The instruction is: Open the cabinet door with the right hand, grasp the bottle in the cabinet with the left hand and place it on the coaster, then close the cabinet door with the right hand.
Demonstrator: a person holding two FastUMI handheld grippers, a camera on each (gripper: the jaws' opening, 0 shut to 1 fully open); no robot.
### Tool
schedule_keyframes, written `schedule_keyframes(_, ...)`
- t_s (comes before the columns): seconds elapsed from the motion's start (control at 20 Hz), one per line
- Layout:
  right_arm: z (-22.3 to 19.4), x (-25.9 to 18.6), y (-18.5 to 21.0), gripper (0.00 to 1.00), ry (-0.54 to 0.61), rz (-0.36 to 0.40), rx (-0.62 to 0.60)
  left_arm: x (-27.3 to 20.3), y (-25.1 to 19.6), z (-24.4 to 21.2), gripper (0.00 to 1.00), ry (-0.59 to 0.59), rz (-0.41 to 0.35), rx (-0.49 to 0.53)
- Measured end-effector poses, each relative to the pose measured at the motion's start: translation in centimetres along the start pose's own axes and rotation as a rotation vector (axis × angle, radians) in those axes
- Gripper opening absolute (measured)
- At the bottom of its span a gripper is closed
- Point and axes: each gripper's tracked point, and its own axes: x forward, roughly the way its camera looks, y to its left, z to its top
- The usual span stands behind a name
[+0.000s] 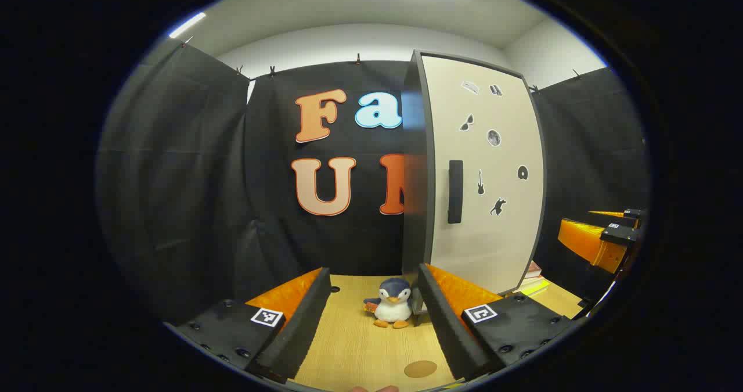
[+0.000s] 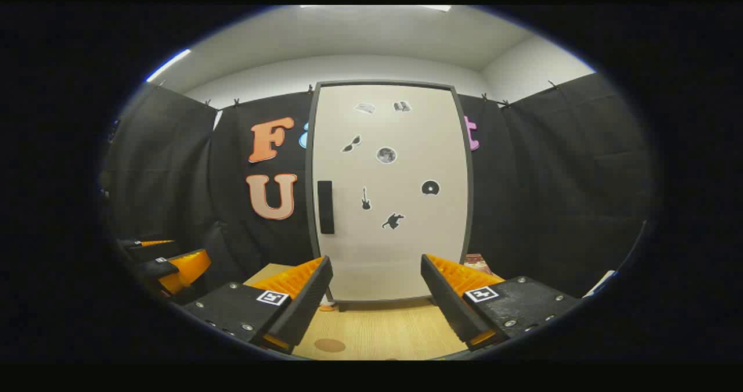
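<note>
Standing shut, the cabinet door [image 2: 395, 194] faces both wide-open grippers [image 1: 371, 328] [image 2: 377, 305]; a coaster [image 2: 329, 345] lies before it.

Penguin toy [image 1: 392, 309] left of cabinet [image 1: 482, 171], coaster [image 1: 420, 369] before it, books [image 1: 531, 281] perhaps behind

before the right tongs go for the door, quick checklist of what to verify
1. Cabinet door shut: ok, closed flush.
2. Handle reachable: ok, nothing in front of it.
3. Right tongs open: ok, empty and apart from the door.
4. Left tongs open and empty: ok.
5. Coaster free: ok, bare on the table.
6. Bottle inside: cannot tell, door hides it.
</note>
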Motion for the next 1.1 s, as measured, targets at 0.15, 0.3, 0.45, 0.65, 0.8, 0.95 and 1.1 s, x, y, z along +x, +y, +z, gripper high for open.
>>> schedule_keyframes(0.15,0.0,-0.2,0.0,0.95,0.001,-0.001,-0.005,-0.1,0.2,-0.2,0.98,0.005,0.005,0.000)
schedule_keyframes(0.3,0.0,-0.1,0.3,0.95,0.000,-0.001,-0.013,-0.2,0.3,-0.5,0.98,0.009,0.005,0.001)
schedule_keyframes(0.45,0.1,0.2,0.8,0.95,0.007,0.007,-0.005,-0.1,0.6,-0.4,0.97,0.006,0.009,0.003)
schedule_keyframes(0.65,0.3,0.6,1.4,0.95,0.003,0.012,-0.009,0.1,1.0,-0.3,0.98,0.004,0.013,0.006)
schedule_keyframes(0.8,0.5,1.3,2.0,0.94,0.002,0.019,-0.007,0.4,1.5,-0.3,0.98,0.002,0.017,0.008)
schedule_keyframes(0.95,0.7,2.7,2.8,0.95,0.004,0.029,-0.007,1.0,2.0,-0.8,0.97,0.007,0.012,0.000)
schedule_keyframes(1.1,1.3,4.5,4.3,0.95,-0.002,0.051,-0.016,1.5,2.7,-1.4,0.98,0.015,0.012,-0.010)
